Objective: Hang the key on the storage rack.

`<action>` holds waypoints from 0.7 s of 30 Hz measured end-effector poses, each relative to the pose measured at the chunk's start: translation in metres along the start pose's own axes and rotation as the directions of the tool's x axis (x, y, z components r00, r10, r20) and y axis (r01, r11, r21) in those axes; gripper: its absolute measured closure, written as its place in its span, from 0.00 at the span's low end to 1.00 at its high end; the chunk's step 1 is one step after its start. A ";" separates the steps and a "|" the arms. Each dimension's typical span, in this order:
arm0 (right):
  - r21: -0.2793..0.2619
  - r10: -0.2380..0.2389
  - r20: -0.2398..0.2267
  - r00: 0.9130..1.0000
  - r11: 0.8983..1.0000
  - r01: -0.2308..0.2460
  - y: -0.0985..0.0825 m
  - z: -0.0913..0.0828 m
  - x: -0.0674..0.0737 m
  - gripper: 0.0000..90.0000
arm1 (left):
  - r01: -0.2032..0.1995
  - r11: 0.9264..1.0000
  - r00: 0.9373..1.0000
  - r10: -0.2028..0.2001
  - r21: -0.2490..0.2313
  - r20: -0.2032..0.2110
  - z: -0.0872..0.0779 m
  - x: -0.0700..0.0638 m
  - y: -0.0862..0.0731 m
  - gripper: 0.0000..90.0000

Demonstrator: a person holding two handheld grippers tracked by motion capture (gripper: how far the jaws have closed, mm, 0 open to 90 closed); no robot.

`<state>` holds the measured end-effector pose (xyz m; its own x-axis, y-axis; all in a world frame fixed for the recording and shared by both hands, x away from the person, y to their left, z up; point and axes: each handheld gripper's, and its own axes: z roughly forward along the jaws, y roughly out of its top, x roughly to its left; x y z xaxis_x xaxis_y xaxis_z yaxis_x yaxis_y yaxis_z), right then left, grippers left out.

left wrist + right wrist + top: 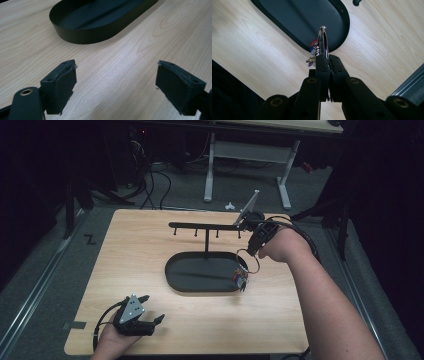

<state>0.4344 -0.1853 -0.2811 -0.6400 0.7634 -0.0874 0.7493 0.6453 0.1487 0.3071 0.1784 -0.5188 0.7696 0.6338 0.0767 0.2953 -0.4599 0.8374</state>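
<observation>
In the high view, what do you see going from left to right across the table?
Left gripper → black tray → key ring held by the right gripper.

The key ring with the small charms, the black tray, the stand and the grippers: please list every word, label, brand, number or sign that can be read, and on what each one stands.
No readable text.
Charms hanging from the key ring, held in the right gripper: coloured patches, too small and blurred to read.
Black tray, stand, table, left gripper: no lettering visible.
</observation>
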 end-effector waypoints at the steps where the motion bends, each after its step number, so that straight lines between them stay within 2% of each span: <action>1: 0.002 0.011 0.000 1.000 1.000 -0.011 0.002 -0.001 0.000 0.97 | 0.003 1.000 1.000 -0.003 0.000 0.000 0.000 0.000 0.000 0.19; 7: 0.000 0.010 -0.003 1.000 1.000 -0.010 0.009 -0.001 -0.003 0.97 | 0.000 1.000 1.000 0.000 0.006 -0.004 -0.003 -0.001 -0.002 0.19; 9: -0.005 -0.011 0.004 1.000 1.000 0.011 0.013 -0.001 -0.004 0.97 | 0.004 1.000 1.000 -0.004 0.001 -0.009 -0.004 0.000 -0.002 0.19; 16: -0.002 -0.006 0.004 1.000 1.000 0.006 0.024 -0.003 -0.006 0.97 | 0.010 1.000 1.000 -0.010 0.012 -0.017 -0.007 0.002 -0.006 0.19; 21: -0.009 0.005 0.003 1.000 1.000 -0.004 0.030 -0.003 -0.013 0.97 | 0.024 1.000 0.999 -0.023 0.009 -0.029 -0.009 0.004 -0.007 0.19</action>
<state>0.4651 -0.1758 -0.2724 -0.6362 0.7663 -0.0892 0.7507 0.6416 0.1576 0.3028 0.1896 -0.5192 0.7460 0.6619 0.0725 0.3184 -0.4503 0.8342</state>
